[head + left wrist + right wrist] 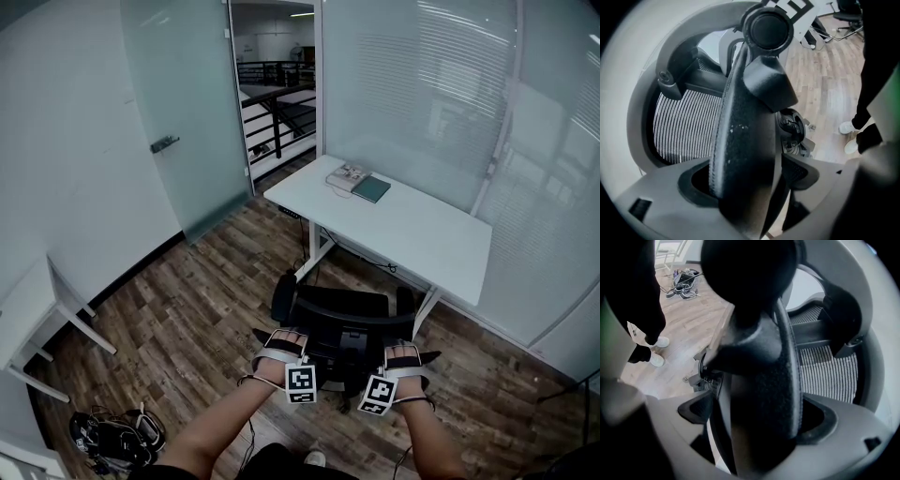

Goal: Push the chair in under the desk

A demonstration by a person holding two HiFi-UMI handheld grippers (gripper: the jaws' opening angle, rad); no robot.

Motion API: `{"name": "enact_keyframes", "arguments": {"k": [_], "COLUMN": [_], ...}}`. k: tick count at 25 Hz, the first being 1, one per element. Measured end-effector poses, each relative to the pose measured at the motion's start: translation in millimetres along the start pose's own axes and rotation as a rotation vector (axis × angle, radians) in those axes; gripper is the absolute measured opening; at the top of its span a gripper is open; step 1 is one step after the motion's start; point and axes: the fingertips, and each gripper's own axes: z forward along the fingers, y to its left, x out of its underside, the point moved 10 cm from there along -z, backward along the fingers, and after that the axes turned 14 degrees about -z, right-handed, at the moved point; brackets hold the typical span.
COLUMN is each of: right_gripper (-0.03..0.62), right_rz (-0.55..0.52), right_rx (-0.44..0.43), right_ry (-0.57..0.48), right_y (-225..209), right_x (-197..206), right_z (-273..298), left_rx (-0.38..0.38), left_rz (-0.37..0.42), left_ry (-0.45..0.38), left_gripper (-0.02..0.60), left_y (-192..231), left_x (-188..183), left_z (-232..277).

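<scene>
Two claws hold the black chair [342,307] from behind. Our left claw [745,187] is clamped on the left edge of the backrest frame, and our right claw [761,423] is clamped on the right edge. In both gripper views the bar between the jaws is a thick, curved strip with a grainy, matte surface. Beside it we see the backrest mesh [679,126], a taut weave of fine pale and dark ribs inside a smooth rounded rim. The chair stands on the floor [187,319], which is dark wood-look plank. It sits just in front of the near long edge of the table [422,246], with its back towards us and its seat facing the table. The top rail of the back runs left to right, roughly along that edge, and the two armrests reach forward towards it. The table is a flat, smooth white rectangle on thin white legs, and its long axis slants from upper left to lower right. At its far left end lie a teal book [371,189] and, touching it, a small pale object [347,174].
</scene>
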Motion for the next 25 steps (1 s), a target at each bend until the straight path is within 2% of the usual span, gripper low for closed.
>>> {"name": "enact_keyframes", "arguments": {"k": [7,12,18,22,25], "right_gripper": [0.538,0.531,0.508,0.509,0.509], "right_rz": [0.003,0.021,0.066,0.095,0.104], "right_rx": [0.012,-0.009,-0.129,-0.133,-0.101], "right_ry": [0.013,0.019,0.025,0.063,0.095], "right_y": [-12.0,-21.2,-40.4,-56.0,-71.2], "right_x": [-3.4,-6.0,-25.8,-40.8,-48.5], "right_z": [14.1,31.1,53.0,65.9,80.5], "left_rx": [-0.02,-0.022,-0.047,-0.014,-0.014], "left_rz": [0.006,0.021,0.035,0.067,0.062], "left_ry": [-0.026,-0.037,-0.078,-0.108,-0.123], "left_gripper": [0.42,0.42,0.413,0.407,0.408], "left_y": [14.5,27.1,55.4,78.3,97.0], "left_x": [6.5,13.3,36.0,51.6,61.6], "left_z": [13.2,29.9,54.4,71.6,86.4]}}
